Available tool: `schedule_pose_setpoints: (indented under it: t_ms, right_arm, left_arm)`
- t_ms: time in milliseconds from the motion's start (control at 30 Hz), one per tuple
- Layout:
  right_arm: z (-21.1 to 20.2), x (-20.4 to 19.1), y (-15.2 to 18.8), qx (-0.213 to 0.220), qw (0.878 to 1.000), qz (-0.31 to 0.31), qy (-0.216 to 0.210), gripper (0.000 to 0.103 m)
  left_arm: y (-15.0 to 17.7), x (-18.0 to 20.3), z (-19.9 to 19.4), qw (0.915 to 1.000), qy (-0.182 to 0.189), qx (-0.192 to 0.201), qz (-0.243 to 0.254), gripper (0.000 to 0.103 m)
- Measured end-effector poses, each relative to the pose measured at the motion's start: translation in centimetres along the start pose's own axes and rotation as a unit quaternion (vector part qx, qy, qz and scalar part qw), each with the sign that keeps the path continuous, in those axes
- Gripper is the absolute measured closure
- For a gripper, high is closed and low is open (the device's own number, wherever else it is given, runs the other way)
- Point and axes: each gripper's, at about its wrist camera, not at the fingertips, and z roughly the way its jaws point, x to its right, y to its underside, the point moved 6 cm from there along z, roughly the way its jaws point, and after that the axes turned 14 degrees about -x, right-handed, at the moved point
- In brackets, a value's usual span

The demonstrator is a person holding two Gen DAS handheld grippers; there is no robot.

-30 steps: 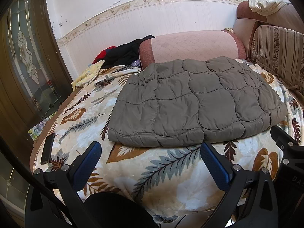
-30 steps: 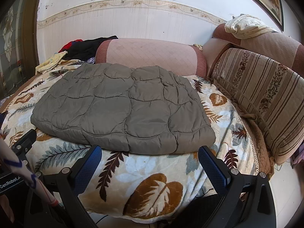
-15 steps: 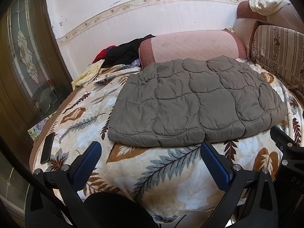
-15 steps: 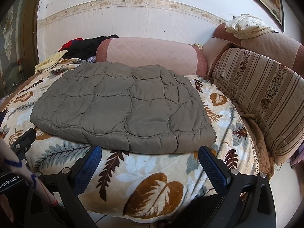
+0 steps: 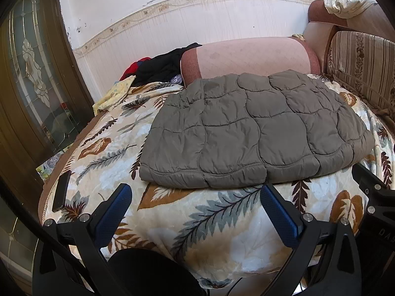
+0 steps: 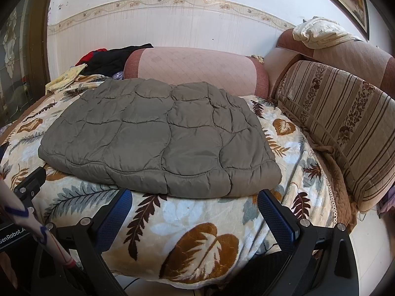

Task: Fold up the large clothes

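Note:
A grey quilted jacket (image 5: 251, 130) (image 6: 158, 135) lies folded into a flat rectangle on the leaf-patterned blanket (image 5: 212, 222) (image 6: 197, 224) over the sofa seat. My left gripper (image 5: 195, 194) hangs open just short of the jacket's near hem, with nothing between its blue pads (image 5: 113, 209). In front of the jacket's near right corner my right gripper (image 6: 195, 202) also stands open and empty, blue pads (image 6: 276, 217) wide apart. Part of the right gripper's body (image 5: 375, 197) shows at the right edge of the left wrist view.
A pink bolster cushion (image 6: 195, 69) lies behind the jacket, with dark and red clothes (image 5: 160, 66) heaped beside it. A striped back cushion (image 6: 345, 123) stands on the right. A black phone (image 5: 61, 190) rests at the blanket's left edge. A glazed wooden door (image 5: 27, 86) stands left.
Nothing has visibly moved apart from a very slight drift of the right wrist view; both grippers stay open and the jacket lies still.

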Motion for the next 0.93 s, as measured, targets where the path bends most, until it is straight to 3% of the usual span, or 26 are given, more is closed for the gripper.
schedule_pose_setpoints:
  t_ms: [633, 933]
  right_arm:
    - [0.2, 0.1, 0.1, -0.002, 1.0, -0.001, -0.001, 0.0]
    - [0.2, -0.1, -0.2, 0.009, 1.0, -0.001, -0.017, 0.0]
  left_arm:
    - [0.3, -0.1, 0.5, 1.0, 0.004, -0.005, 0.0, 0.0]
    - [0.0, -1.6, 1.1, 0.9988, 0.039, -0.015, -0.024, 0.0]
